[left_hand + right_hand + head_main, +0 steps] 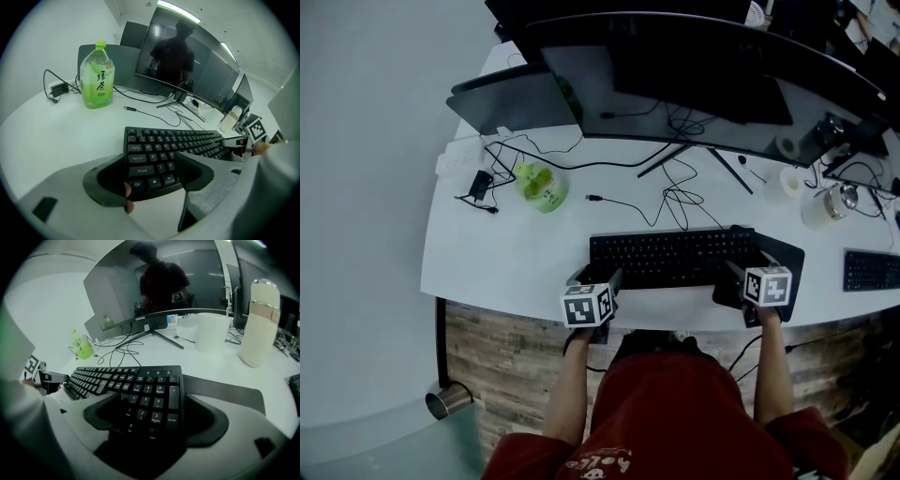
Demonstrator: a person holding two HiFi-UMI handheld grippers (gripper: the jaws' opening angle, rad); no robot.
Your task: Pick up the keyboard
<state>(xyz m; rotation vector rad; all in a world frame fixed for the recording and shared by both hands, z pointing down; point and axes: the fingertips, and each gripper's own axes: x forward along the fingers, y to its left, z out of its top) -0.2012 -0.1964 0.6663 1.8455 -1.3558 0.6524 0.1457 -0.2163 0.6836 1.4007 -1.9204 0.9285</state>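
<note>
A black keyboard [670,255] lies flat on the white desk [506,253], close to its front edge. My left gripper [597,277] is at its left end. In the left gripper view the Ctrl and Shift corner of the keyboard [159,154] sits between the wide-apart jaws of that gripper [152,168]. My right gripper [750,264] is at the right end. There the number pad of the keyboard [145,394] lies between the spread jaws of the right gripper [154,411]. Neither gripper's pads visibly press on it.
The keyboard's right end rests on a dark mat [786,255]. Behind it stand a curved monitor [703,84] and loose cables [670,192]. A green tea bottle [542,186] is at the back left, a white bottle [259,324] at the right, and a second keyboard [872,270] at the far right.
</note>
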